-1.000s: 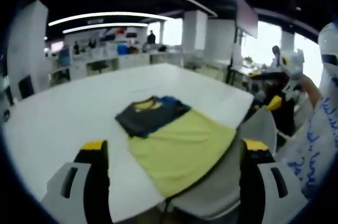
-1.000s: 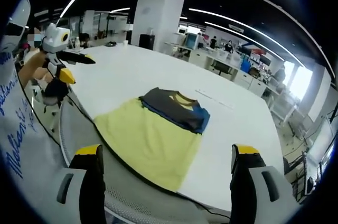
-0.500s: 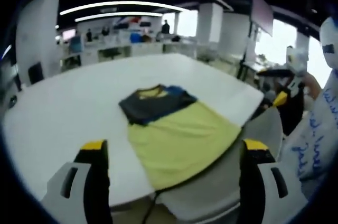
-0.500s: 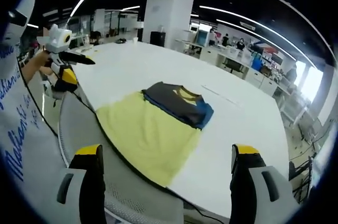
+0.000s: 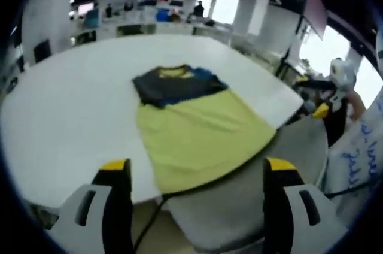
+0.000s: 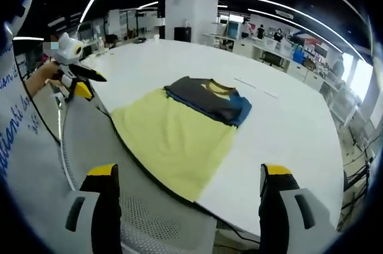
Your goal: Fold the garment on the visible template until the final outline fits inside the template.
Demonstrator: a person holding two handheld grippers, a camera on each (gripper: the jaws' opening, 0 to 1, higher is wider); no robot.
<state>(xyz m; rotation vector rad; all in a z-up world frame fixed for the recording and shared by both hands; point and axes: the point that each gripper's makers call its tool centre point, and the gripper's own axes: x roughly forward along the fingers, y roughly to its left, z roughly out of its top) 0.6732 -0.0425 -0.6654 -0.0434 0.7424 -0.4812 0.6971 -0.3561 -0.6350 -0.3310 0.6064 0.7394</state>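
Garment (image 5: 190,123) flat on the white table (image 5: 66,116), by its near edge
My left gripper (image 5: 197,173) and right gripper (image 6: 190,176) hang spread, empty; a grey chair back (image 6: 114,170) sits between me and the table

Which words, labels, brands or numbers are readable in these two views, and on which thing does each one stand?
Blue handwritten-style lettering on the person's white sleeve, right gripper view: partly cut off and blurred; it cannot be read with certainty.
Blue lettering on the same white clothing, left gripper view: too blurred to read.
Garment, white table and both hand-held grippers: no readable text.
Coloured boards far behind in the office: too small to read.
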